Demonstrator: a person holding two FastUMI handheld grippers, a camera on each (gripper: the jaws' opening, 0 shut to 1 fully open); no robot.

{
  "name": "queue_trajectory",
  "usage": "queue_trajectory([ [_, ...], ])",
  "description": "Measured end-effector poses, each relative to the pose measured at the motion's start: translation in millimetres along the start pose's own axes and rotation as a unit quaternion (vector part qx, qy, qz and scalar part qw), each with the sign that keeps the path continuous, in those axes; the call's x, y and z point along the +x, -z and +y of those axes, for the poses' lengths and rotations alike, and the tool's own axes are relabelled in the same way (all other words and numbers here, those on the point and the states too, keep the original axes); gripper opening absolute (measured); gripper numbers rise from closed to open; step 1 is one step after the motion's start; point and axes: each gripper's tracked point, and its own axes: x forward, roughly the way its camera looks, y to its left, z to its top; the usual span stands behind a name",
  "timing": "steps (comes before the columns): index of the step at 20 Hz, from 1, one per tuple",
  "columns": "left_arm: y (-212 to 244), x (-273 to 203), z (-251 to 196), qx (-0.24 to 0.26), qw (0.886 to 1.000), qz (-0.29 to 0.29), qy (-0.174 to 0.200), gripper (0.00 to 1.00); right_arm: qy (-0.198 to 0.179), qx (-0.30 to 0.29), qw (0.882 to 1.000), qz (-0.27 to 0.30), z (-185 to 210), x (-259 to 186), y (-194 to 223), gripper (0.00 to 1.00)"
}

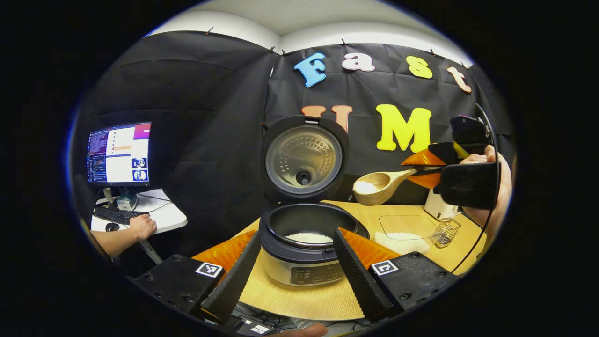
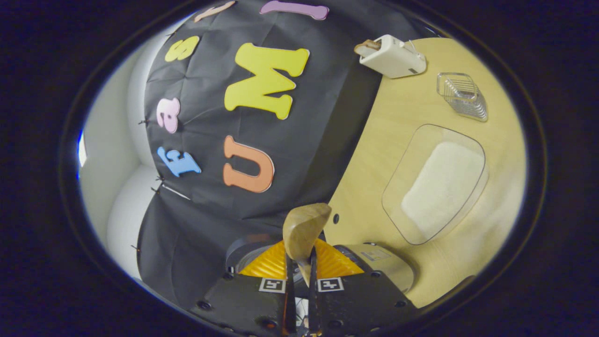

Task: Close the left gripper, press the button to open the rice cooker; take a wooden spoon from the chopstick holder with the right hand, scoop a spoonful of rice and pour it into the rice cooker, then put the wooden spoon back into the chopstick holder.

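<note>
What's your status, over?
Left gripper open, facing the open rice cooker. Right gripper shut on wooden spoon, rice in bowl, held beside the pot. Path clear.

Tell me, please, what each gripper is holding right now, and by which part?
The right gripper clamps the light-brown wooden spoon by its handle, rice in its bowl. The left gripper holds nothing; its fingers stand apart.

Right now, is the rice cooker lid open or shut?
Open. The lid stands upright behind the pot, with rice visible inside.
</note>
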Motion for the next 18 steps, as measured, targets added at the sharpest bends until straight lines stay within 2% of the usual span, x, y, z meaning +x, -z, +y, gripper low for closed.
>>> queue_trajectory([
  [1, -1, -1, 0, 0.0, 1.0, -0.001, 0.002, 0.94, 0.002, -0.014, 1.0, 0.002, 3, 6, 7, 0.1],
  [2, -1, -1, 0, 0.0, 1.0, -0.002, 0.003, 0.99, 0.006, -0.029, 1.0, 0.003, 6, 12, 13, 0.1],
  [5, -1, -2, 4, -0.003, 1.0, -0.002, 0.001, 0.99, 0.024, -0.093, 0.995, 0.002, 18, 33, 33, 0.1],
  [9, -2, -4, 15, -0.011, 1.0, -0.004, -0.006, 0.99, 0.049, -0.191, 0.98, -0.007, 30, 57, 48, 0.1],
  [10, -1, -3, 17, -0.015, 1.0, -0.003, -0.009, 0.99, 0.054, -0.215, 0.975, -0.01, 33, 63, 51, 0.12],
  [12, -1, -3, 20, -0.019, 1.0, -0.002, -0.01, 0.99, 0.063, -0.264, 0.962, -0.015, 41, 70, 59, 0.1],
  [18, 3, -1, 27, -0.022, 1.0, 0.005, -0.022, 0.99, 0.065, -0.41, 0.909, 0.022, 47, 98, 82, 0.1],
])
